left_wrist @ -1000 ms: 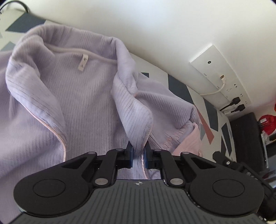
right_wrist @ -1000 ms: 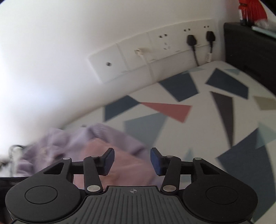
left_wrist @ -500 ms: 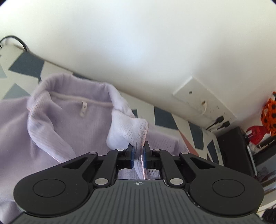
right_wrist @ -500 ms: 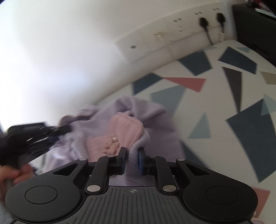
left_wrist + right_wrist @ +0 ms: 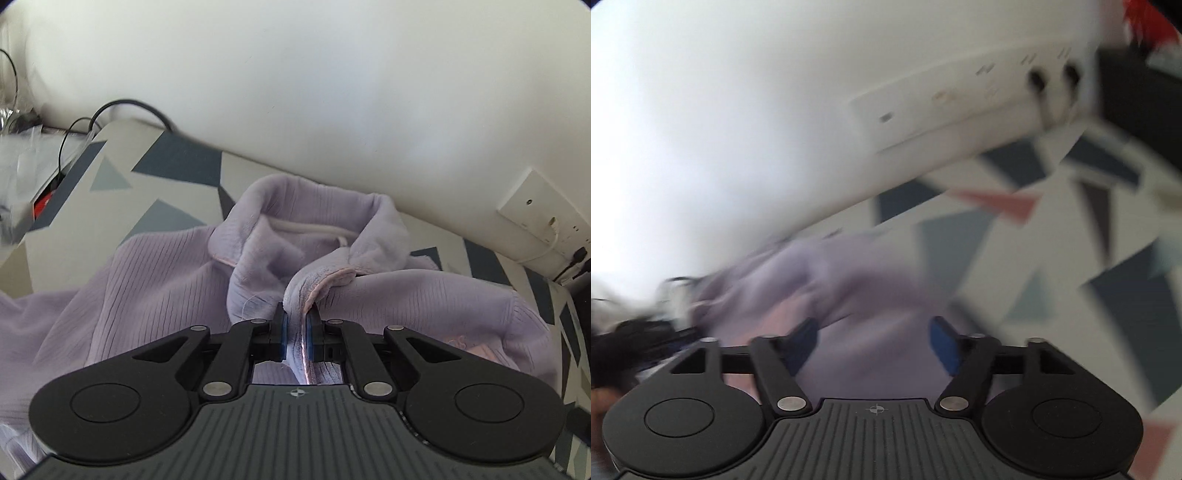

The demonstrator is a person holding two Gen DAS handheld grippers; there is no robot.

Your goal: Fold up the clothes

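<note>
A lilac ribbed garment with a collar (image 5: 310,229) lies spread on the patterned surface (image 5: 173,162). My left gripper (image 5: 296,332) is shut on the garment's pink-trimmed front edge (image 5: 325,277), just below the collar. In the blurred right wrist view the same lilac garment (image 5: 849,295) lies under and ahead of my right gripper (image 5: 873,341), which is open with nothing between its blue pads. The left gripper shows dimly at the left edge of that view (image 5: 631,332).
A white wall (image 5: 332,92) runs close behind the surface, with a socket panel (image 5: 535,214) and plugged cables (image 5: 1038,81). Black cables (image 5: 122,107) and clutter lie past the left end. A dark cabinet (image 5: 1137,96) stands at the right.
My right gripper has let go of the garment and opened wide, moving fast. My left gripper has pulled back, still holding the front edge, which now lies lower, with the right front panel flat.
</note>
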